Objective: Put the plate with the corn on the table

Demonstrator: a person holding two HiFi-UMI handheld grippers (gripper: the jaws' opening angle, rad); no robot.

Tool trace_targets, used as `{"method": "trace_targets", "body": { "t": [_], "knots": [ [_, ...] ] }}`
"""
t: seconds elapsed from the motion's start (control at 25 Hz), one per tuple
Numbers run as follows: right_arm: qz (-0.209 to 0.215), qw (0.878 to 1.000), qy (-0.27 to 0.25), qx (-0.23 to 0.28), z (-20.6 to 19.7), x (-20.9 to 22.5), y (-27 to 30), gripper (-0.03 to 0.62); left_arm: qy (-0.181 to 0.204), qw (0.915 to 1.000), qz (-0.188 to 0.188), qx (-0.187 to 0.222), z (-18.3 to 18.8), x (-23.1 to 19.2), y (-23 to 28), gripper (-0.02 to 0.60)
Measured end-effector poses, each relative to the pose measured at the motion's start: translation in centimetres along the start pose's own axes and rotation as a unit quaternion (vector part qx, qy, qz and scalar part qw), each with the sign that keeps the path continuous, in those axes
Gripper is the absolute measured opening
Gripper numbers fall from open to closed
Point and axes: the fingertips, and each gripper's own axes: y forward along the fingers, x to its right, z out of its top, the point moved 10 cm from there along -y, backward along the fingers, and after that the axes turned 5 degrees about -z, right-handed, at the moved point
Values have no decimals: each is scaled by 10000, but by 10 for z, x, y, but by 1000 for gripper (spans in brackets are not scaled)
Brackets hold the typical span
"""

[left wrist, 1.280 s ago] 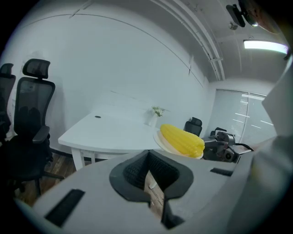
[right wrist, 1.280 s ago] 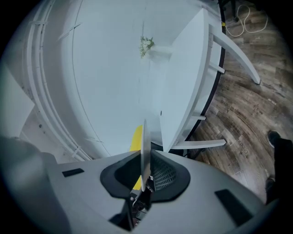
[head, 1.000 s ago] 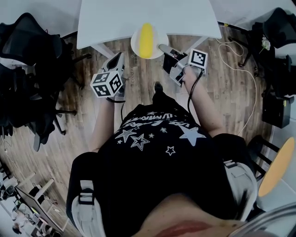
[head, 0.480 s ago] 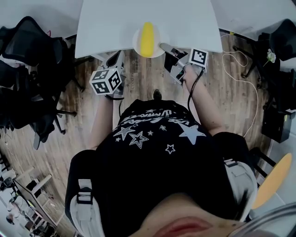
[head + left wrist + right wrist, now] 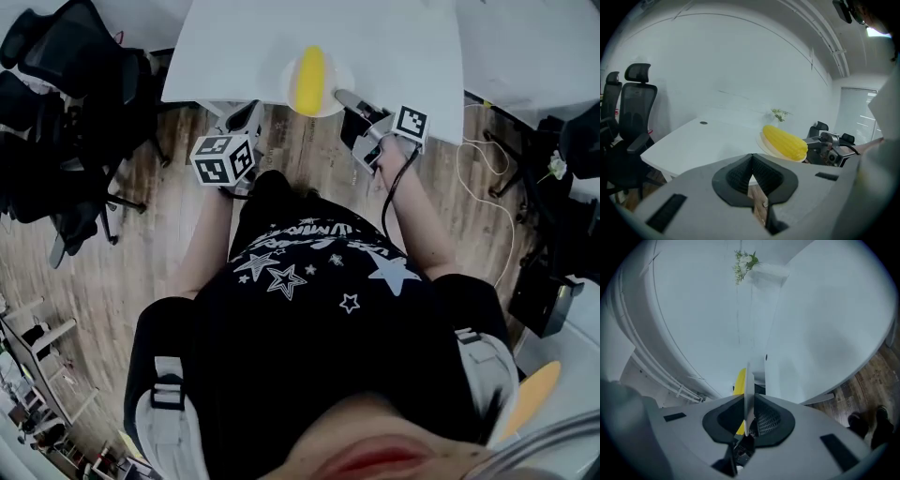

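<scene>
Plate with corn over near edge of tabletop, rim pinched edge-on in right tool, held level so corn does not roll. Whether it rests on tabletop yet: cannot tell. Left tool closed, empty, beside tabletop edge, clear of plate.

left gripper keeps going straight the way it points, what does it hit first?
Likely the table's near edge, left of the plate. Depth is unclear: it might pass just under the top.
</scene>
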Motion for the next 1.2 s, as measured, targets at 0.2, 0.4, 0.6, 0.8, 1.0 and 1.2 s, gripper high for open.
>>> {"method": "trace_targets", "body": {
  "t": [0.2, 0.4, 0.6, 0.8, 1.0, 1.2],
  "knots": [
    [30, 9997, -91, -219, 5, -4, 30, 44, -117, 9997, 230, 41, 5, -26, -5, 5],
    [-31, 9995, -100, -306, 17, -5, 61, 44, -140, 9995, 260, 67, 16, -55, 0, 5],
    [-29, 9991, -160, -391, 27, -8, 102, 44, -270, 9991, 304, 110, 28, -91, 10, 5],
    [18, 9984, -219, -527, 39, -8, 149, 44, -305, 9992, 254, 87, 40, -127, 33, 5],
    [102, 9973, -256, -678, 56, -12, 213, 44, -379, 9984, 393, 163, 67, -184, 48, 5],
    [74, 9961, -307, -819, 70, -14, 273, 44, -522, 9968, 583, 145, 82, -238, 56, 5]
  ]
}}
